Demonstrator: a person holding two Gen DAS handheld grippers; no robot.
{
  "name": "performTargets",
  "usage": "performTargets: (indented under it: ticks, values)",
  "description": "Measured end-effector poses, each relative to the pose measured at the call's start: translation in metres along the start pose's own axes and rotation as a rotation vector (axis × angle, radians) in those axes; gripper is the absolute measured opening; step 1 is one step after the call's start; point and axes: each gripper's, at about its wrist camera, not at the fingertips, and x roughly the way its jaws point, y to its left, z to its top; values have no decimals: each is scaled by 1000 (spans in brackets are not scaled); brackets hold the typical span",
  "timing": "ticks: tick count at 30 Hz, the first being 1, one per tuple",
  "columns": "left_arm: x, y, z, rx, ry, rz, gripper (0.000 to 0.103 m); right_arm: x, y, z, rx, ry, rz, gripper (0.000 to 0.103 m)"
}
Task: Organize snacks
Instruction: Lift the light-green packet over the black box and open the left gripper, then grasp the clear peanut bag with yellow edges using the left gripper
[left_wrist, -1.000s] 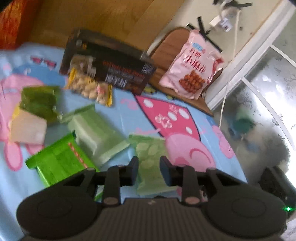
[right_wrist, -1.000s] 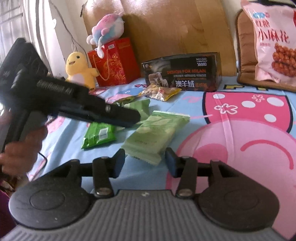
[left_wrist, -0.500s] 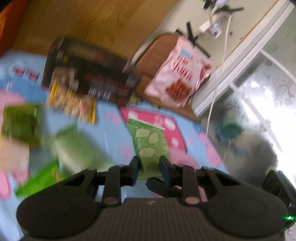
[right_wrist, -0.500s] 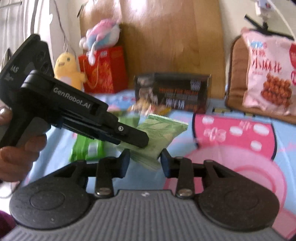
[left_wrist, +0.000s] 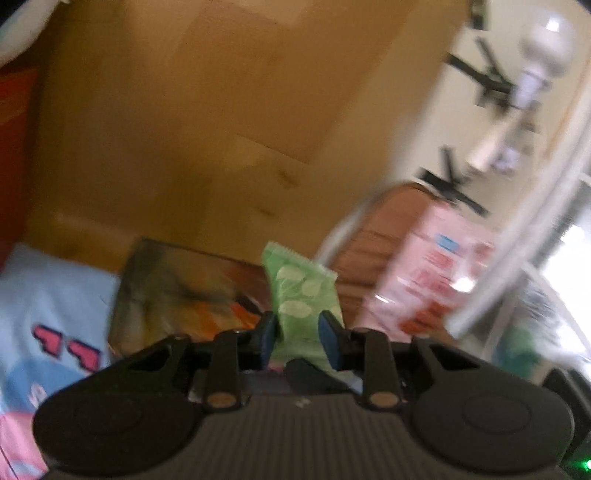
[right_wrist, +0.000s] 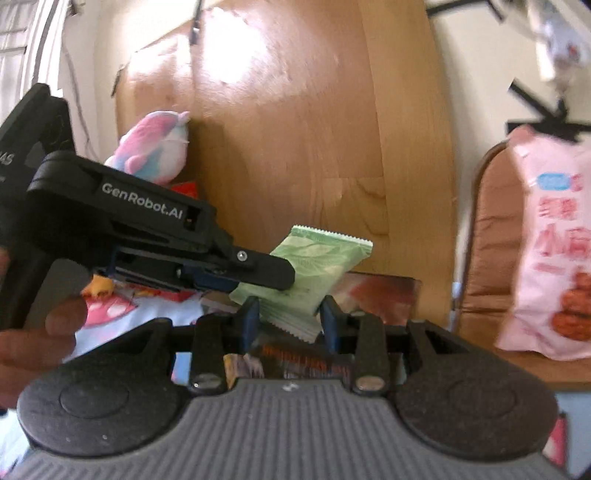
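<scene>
A pale green snack packet (left_wrist: 299, 295) with a leaf print hangs in the air, gripped by both grippers. In the left wrist view my left gripper (left_wrist: 297, 332) has both pads against its lower part, and its jaws are opening. The right gripper's finger (left_wrist: 306, 373) shows just below. In the right wrist view the packet (right_wrist: 321, 258) tilts up to the right. My right gripper (right_wrist: 290, 321) presses on its bottom edge, its jaws opening too. The left gripper (right_wrist: 280, 275) clamps the packet from the left. Motion blur softens both views.
A dark printed box (right_wrist: 380, 291) lies right behind the packet, against the wooden headboard (left_wrist: 184, 129). A big pink snack bag (right_wrist: 554, 258) leans on a brown chair (right_wrist: 491, 240) at the right. A plush toy (right_wrist: 155, 151) sits far left. The cartoon bedsheet (left_wrist: 44, 295) lies below.
The packet lay on the sheet a second ago. Both grippers closed on it and have lifted it up and toward the box and headboard. The other snacks have dropped out of view.
</scene>
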Motion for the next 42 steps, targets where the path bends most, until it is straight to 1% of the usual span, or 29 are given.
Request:
performTargets:
  ticks: [2,3,4,5,6,7,9,10,11,13,14,16,18,20,22,24,26,28,31,32,34,35,36,37,38,39,40,41,42]
  values:
    - [9,10,1,-22,20,33,35,21,-4,-1,24,0,20,49]
    - [7,14,0,-37,12,23,35,29,-6,-2,36,1,17,50]
    - [4,17,0,-39,8,19,35,32,-10,-5,61,-18,-10,52]
    - [-1,19,-1,-35,-3,22,35,30,-16,-9,94,-36,-27,52]
    - [-7,21,-2,-34,-19,27,35,24,-19,-10,107,-40,-22,52]
    - [-14,23,-3,-41,-29,24,35,16,-23,-11,93,-58,-18,51]
    - [-27,27,-4,-69,-36,8,35,-2,-32,-11,86,-125,-57,52]
    - [-35,27,-7,-79,-40,2,35,-5,-38,-9,122,-144,-63,52]
    - [-42,26,-9,-78,-43,-3,35,-10,-46,-8,185,-161,-49,52]
    - [-58,22,-18,-67,-51,-7,35,-12,-56,-8,272,-165,0,52]
    - [-65,21,-23,-56,-49,-1,35,-13,-56,-7,283,-160,13,52]
    - [-78,20,-36,-40,-40,20,35,-16,-49,-4,266,-165,34,52]
    - [-84,23,-46,-44,-22,31,35,-24,-40,0,268,-166,77,52]
    - [-84,31,-54,-57,14,52,35,-32,-30,0,277,-138,159,52]
    - [-74,40,-59,-87,65,70,35,-35,-16,-6,261,-88,196,52]
    - [-63,46,-60,-114,101,73,35,-34,-4,-15,234,-10,184,52]
    - [-52,51,-61,-120,115,108,44,-26,4,-28,207,81,139,52]
    - [-41,54,-61,-118,130,137,48,-17,12,-40,172,171,103,52]
    - [-26,54,-63,-119,160,147,48,-6,24,-52,86,236,66,55]
    - [-23,53,-65,-114,168,148,48,-3,27,-55,62,248,51,55]
    - [-13,50,-69,-103,185,157,42,8,30,-61,43,280,42,58]
    - [-9,49,-71,-95,190,165,30,14,31,-65,39,307,38,59]
    - [-6,48,-73,-93,202,158,27,15,31,-66,30,303,35,59]
    - [-5,46,-75,-94,204,155,25,15,31,-65,17,312,48,54]
    - [-5,42,-76,-84,201,169,24,15,33,-66,0,312,53,50]
    - [-5,38,-76,-68,201,179,23,13,33,-66,-5,308,35,36]
    - [-6,34,-77,-60,203,181,22,12,32,-67,-9,307,10,25]
    - [-6,32,-78,-62,207,177,21,12,30,-67,-4,305,-3,24]
    - [-8,30,-79,-69,212,171,21,10,25,-67,20,302,1,21]
